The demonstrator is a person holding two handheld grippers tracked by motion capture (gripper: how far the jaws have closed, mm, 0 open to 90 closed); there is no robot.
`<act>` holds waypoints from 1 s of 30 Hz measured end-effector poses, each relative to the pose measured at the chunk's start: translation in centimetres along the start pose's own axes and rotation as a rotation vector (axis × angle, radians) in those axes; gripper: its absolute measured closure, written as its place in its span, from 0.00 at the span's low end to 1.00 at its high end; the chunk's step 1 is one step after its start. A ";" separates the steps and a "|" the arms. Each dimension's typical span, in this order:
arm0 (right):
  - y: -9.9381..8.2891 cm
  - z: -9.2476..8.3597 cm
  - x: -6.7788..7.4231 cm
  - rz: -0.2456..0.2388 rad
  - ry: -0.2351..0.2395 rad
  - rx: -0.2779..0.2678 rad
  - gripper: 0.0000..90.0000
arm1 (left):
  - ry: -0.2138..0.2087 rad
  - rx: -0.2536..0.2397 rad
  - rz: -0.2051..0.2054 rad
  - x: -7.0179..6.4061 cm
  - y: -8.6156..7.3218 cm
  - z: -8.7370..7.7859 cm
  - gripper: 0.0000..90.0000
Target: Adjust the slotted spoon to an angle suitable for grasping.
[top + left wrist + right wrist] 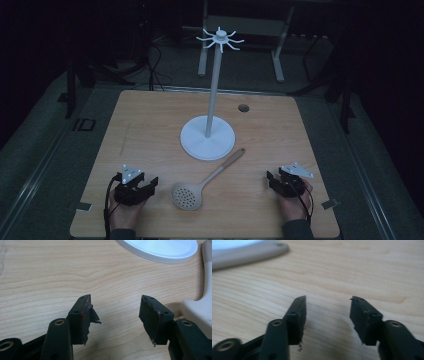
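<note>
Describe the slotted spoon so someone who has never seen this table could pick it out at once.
Start at the tall white stand with hooked arms, mid-table. Just in front of its round base, between the left gripper and the right gripper, lies the slotted spoon. It is the only utensil: beige, long-handled, with a round perforated head.

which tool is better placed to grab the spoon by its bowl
Left, probably. The left tool sits open right beside the spoon bowl, while the right tool, also open, is farther off, nearer the handle.
</note>
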State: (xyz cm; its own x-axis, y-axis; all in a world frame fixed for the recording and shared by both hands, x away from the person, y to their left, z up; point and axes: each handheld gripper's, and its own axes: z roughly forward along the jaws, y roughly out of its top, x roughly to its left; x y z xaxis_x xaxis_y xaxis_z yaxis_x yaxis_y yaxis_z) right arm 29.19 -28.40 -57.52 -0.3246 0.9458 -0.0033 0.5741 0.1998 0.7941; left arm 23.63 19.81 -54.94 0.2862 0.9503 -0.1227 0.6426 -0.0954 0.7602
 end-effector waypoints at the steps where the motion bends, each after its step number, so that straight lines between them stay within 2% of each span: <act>1: 0.0 -0.1 0.0 0.000 0.014 -0.010 0.57 | -0.001 0.004 0.002 0.0 0.0 0.0 0.49; 4: -0.1 -0.3 0.0 -0.002 0.030 -0.035 0.59 | -0.001 0.013 0.015 -0.4 0.3 0.0 0.49; 12: -0.2 -0.4 0.2 -0.007 0.025 -0.052 0.56 | -0.009 0.014 0.041 -1.3 1.4 -0.2 0.49; 19: -0.2 -0.5 0.1 0.002 0.025 -0.060 0.55 | -0.022 0.017 0.063 -2.2 3.1 0.0 0.50; 30: -0.2 -0.5 0.2 0.002 0.022 -0.060 0.54 | -0.055 0.011 0.106 -4.7 6.5 0.9 0.51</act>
State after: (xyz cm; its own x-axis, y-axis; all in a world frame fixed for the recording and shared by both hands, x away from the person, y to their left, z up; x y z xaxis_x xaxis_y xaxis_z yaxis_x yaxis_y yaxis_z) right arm 28.63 -28.43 -57.38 -0.3401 0.9403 0.0110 0.5290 0.1817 0.8289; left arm 27.13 14.40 -49.98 0.3911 0.9171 -0.0774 0.6144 -0.1976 0.7638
